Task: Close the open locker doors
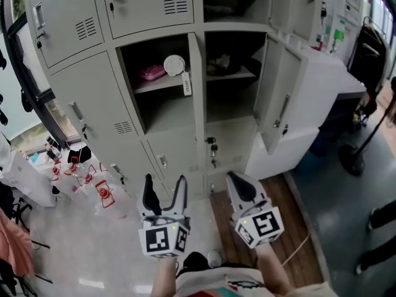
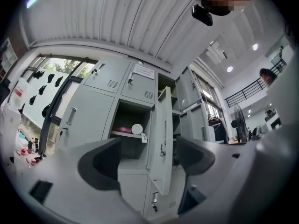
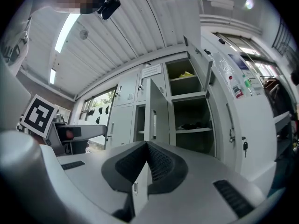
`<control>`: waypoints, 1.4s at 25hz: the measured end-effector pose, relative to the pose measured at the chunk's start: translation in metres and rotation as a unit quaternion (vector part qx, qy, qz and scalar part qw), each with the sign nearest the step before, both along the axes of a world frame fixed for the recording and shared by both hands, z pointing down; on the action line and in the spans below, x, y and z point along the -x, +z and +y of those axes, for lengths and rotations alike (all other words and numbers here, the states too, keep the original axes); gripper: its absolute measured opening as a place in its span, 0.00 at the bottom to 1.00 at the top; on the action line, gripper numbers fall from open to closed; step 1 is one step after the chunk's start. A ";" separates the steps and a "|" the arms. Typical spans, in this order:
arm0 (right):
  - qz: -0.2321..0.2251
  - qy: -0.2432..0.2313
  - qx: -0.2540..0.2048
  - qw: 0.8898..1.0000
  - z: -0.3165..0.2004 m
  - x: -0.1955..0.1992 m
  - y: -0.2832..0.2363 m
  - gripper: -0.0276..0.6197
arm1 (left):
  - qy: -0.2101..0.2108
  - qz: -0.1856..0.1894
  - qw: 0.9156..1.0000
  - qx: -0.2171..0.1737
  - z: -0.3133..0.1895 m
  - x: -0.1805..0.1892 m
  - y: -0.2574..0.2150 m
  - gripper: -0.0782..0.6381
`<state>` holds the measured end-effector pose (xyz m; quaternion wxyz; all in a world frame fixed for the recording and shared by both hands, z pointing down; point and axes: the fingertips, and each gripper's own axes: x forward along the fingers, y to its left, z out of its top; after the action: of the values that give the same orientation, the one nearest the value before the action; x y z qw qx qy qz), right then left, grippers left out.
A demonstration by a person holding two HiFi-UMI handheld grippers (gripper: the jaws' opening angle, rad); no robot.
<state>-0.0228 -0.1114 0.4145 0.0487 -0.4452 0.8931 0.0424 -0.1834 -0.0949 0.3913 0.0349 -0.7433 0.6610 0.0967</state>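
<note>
A bank of grey lockers [image 1: 93,98] stands in front of me. One middle compartment [image 1: 162,82] is open and holds a pink item and a white round item. Its door [image 1: 197,98] stands edge-on and shows as the door [image 2: 161,143] in the left gripper view. The compartment to its right [image 1: 230,76] is open too, its door [image 1: 278,101] swung out to the right. A top compartment [image 3: 183,76] is also open. My left gripper [image 1: 165,181] is open and empty, low before the lockers. Beside it my right gripper [image 1: 235,178] is shut with nothing in it; its jaws meet [image 3: 146,144].
Keys hang from a lower locker lock [image 1: 212,147]. Red items [image 1: 102,193] and a white bag [image 1: 28,178] lie on the floor at left. A white cabinet [image 1: 328,79] stands right of the lockers, with a stand's base [image 1: 352,158] and someone's shoes [image 1: 380,218] beyond.
</note>
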 end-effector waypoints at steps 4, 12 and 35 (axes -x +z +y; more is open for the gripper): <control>-0.005 -0.003 -0.009 1.000 -0.014 0.003 -0.011 0.05 | 0.006 0.007 1.000 0.003 -0.021 -0.005 -0.005 0.59; -0.018 0.032 -0.013 0.999 -0.035 -0.003 -0.004 0.05 | 0.044 -0.015 0.999 0.016 -0.047 -0.025 0.000 0.59; -0.013 0.018 -0.006 1.000 -0.037 -0.002 0.004 0.05 | 0.024 -0.075 0.997 -0.027 -0.122 -0.053 -0.050 0.59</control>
<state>-0.0213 -0.1483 0.4183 0.0624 -0.4610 0.8842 0.0432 -0.1308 -0.2165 0.3412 0.1014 -0.7627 0.6360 0.0593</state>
